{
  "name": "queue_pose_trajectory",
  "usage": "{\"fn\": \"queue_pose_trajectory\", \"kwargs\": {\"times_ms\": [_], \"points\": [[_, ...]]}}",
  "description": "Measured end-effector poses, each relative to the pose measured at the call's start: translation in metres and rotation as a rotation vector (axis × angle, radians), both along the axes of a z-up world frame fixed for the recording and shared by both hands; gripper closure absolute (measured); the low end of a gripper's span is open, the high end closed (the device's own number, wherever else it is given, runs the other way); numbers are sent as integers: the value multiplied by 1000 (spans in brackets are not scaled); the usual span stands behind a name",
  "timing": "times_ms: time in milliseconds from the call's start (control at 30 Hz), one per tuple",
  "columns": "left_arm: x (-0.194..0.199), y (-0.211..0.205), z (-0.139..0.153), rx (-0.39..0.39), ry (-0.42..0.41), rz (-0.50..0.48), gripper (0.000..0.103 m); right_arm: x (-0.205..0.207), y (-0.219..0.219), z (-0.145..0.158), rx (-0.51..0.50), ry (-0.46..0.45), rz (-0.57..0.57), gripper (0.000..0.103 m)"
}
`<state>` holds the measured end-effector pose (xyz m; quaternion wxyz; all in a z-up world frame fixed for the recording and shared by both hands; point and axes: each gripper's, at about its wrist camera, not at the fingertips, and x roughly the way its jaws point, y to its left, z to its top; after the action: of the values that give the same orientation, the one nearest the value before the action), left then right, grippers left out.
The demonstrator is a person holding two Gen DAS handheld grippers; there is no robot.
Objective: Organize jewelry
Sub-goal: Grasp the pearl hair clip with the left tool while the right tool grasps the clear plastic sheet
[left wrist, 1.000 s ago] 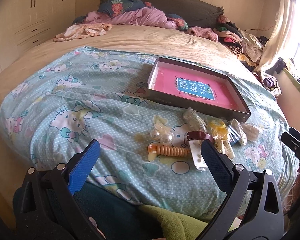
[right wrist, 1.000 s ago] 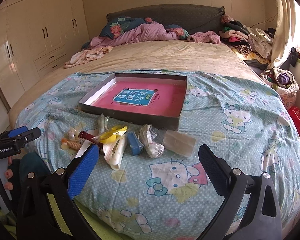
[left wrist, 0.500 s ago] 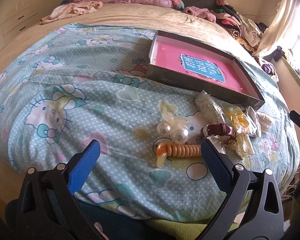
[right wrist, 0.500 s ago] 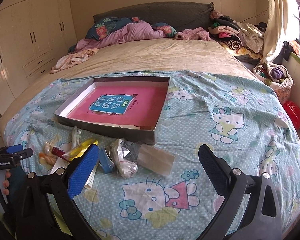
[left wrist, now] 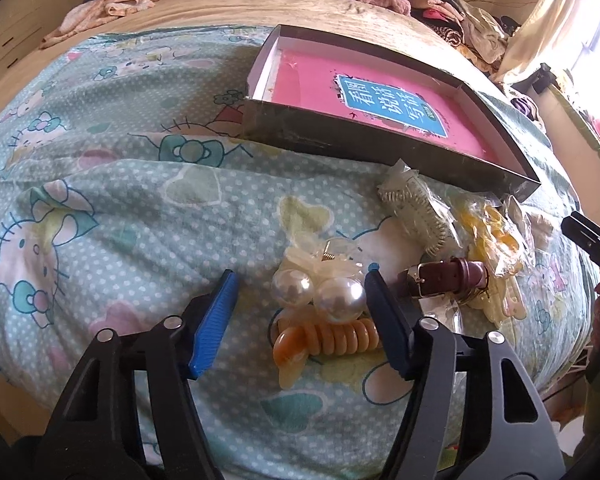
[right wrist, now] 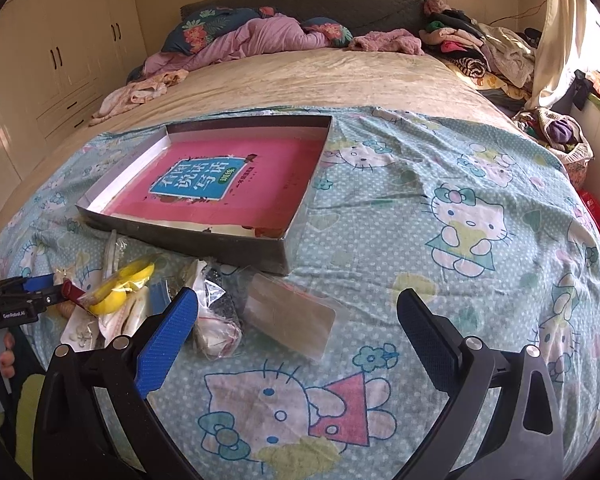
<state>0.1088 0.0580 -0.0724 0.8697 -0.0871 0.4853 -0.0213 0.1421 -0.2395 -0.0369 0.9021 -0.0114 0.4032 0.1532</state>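
Jewelry lies in a heap on the Hello Kitty bedspread in front of a shallow dark box (left wrist: pixel 340 144) with a pink book in it. My left gripper (left wrist: pixel 300 312) hovers low over a pair of big pearl earrings (left wrist: pixel 316 294) and an orange spiral hair tie (left wrist: pixel 332 340). Its jaws are closing with the pearls between them; the left pad is still apart from them. A brown strap (left wrist: pixel 444 278) and bagged yellow pieces (left wrist: pixel 488 236) lie to the right. My right gripper (right wrist: pixel 298 340) stands open above the bedspread, near a clear flat packet (right wrist: pixel 292 316), holding nothing.
The box (right wrist: pixel 188 240) sits mid-bed. Crumpled bedding and clothes are piled at the headboard and along the right side. Wardrobes line the left wall. A basket of clothes (right wrist: pixel 560 136) stands by the window. A person's fingers (right wrist: pixel 4 356) show at the left edge.
My left gripper has dropped toward the pearls and hair tie, and its jaws have narrowed around them. The right gripper has moved forward and down over the bedspread, still wide.
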Motion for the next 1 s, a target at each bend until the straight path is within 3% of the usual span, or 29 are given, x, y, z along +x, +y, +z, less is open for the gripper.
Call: {"fn": "queue_pose_trajectory", "kwargs": {"times_ms": [167, 267, 367, 500, 533, 600, 700, 1000], "points": [[11, -4, -1, -2, -8, -26, 65, 5, 6, -16, -12, 47, 25, 5], [15, -7, -1, 11, -13, -40, 65, 10, 7, -24, -29, 44, 12, 6], [18, -6, 1, -3, -24, -42, 65, 20, 3, -34, -20, 75, -7, 17], [20, -2, 7, -11, -41, -32, 66, 28, 2, -45, -9, 105, -14, 24], [21, 0, 10, -15, -48, -31, 66, 26, 4, -44, -7, 96, -9, 27], [22, 2, 15, -18, -59, -24, 66, 24, 7, -42, 1, 83, 18, 45], [28, 6, 25, -15, -84, -14, 66, 21, 7, -38, 3, 59, 27, 58], [45, 10, 42, -25, -124, 1, 66, 7, -4, -20, 78, 46, 81, 83]]}}
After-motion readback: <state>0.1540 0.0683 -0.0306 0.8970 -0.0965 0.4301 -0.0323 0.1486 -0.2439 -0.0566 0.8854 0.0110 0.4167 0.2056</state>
